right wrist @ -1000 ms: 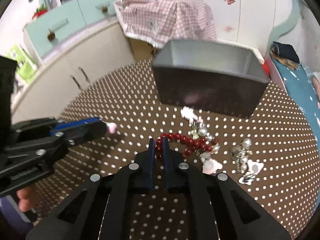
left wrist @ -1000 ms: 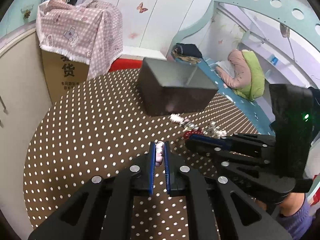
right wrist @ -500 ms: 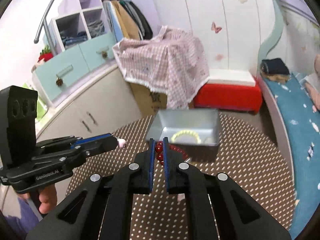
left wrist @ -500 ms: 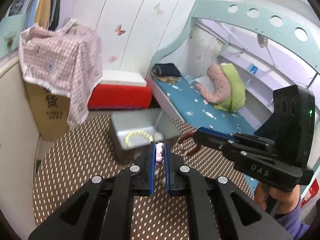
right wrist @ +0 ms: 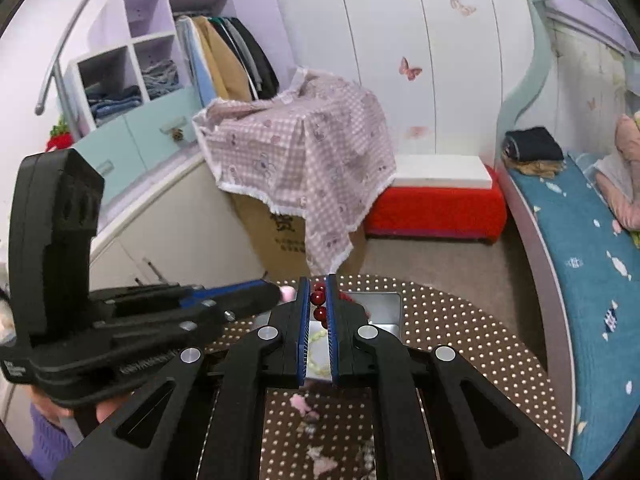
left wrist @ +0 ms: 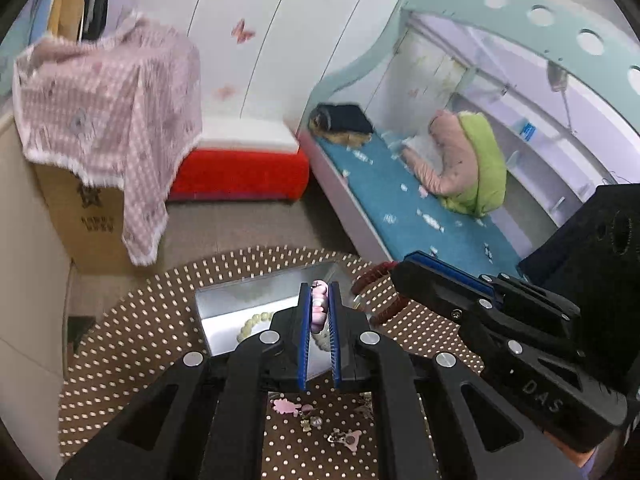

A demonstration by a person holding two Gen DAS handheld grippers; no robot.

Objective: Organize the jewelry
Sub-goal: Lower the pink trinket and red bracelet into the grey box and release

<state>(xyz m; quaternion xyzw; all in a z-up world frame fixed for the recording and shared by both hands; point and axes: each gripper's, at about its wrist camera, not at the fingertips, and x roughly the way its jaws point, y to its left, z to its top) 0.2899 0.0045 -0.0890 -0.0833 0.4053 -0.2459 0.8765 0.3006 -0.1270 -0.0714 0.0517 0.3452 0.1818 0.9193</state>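
Observation:
My left gripper [left wrist: 319, 292] is shut on a pink bead bracelet [left wrist: 319, 305] and hangs above the open grey metal box [left wrist: 224, 300]. A pale yellow bead bracelet [left wrist: 252, 322] lies inside that box. My right gripper [right wrist: 319, 286] is shut on a dark red bead bracelet [right wrist: 319, 300], also above the box [right wrist: 380, 308]. In the left wrist view the right gripper [left wrist: 404, 276] reaches in from the right, with red beads [left wrist: 370, 276] dangling from its tip. In the right wrist view the left gripper [right wrist: 280, 294] comes in from the left.
The box stands on a round brown table with white dots [left wrist: 132, 352]. Loose pink and silver trinkets [left wrist: 312, 420] lie on the table near me. Beyond are a cardboard box under a pink checked cloth [right wrist: 304, 152], a red bench [right wrist: 436, 204] and a blue bed [left wrist: 400, 216].
Both grippers have risen from the table with their bracelets and moved over the grey box. The red bracelet left the pile of trinkets.

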